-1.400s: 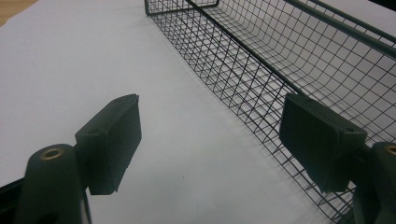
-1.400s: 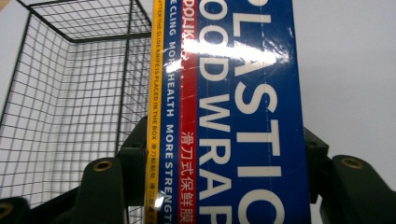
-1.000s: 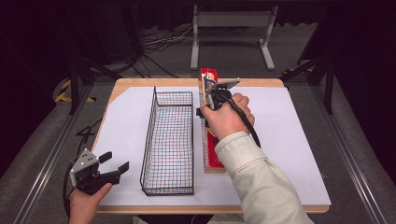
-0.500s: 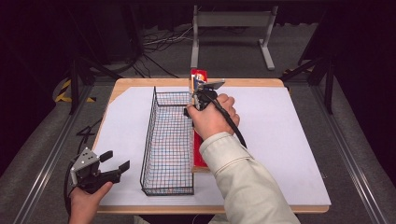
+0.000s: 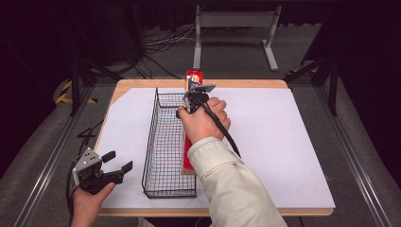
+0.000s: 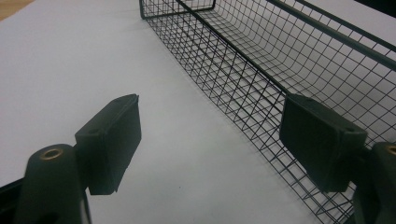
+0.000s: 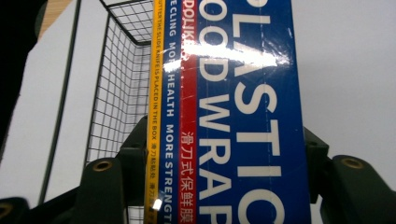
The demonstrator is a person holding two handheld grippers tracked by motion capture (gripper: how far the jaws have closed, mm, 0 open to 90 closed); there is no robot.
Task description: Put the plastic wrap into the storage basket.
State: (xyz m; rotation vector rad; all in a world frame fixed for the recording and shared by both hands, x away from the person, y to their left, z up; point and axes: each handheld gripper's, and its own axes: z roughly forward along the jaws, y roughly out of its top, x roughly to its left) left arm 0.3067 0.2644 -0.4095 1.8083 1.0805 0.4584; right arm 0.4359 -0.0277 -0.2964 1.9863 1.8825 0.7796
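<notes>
From above, the right gripper [image 5: 197, 94] is clamped on a long plastic wrap box [image 5: 193, 78], red on its upper face, which runs along the right-hand edge of the wire basket [image 5: 168, 142]. The box's far end pokes past the basket's far wall toward the table's wooden rim, and its near end lies by the sleeve of the right arm [image 5: 222, 179]. The basket stands lengthwise on the white sheet [image 5: 283, 137] covering the table. The left gripper [image 5: 113, 163] hangs at the near left corner, off to the side of the basket, its jaws spread wide with nothing between them.

In the left gripper view, the two black pads [image 6: 112, 140] stand far apart over bare white sheet [image 6: 70, 70]. The basket's mesh wall [image 6: 243, 93] runs past just in front of the right pad.

In the right gripper view, the box [image 7: 243, 116] sits squarely between the jaws, gripped on both sides. Its blue face reads PLASTIC FOOD WRAP in white, with a red strip and a yellow edge beside it. The basket [image 7: 121, 84] lies just to its left, on white sheet.
</notes>
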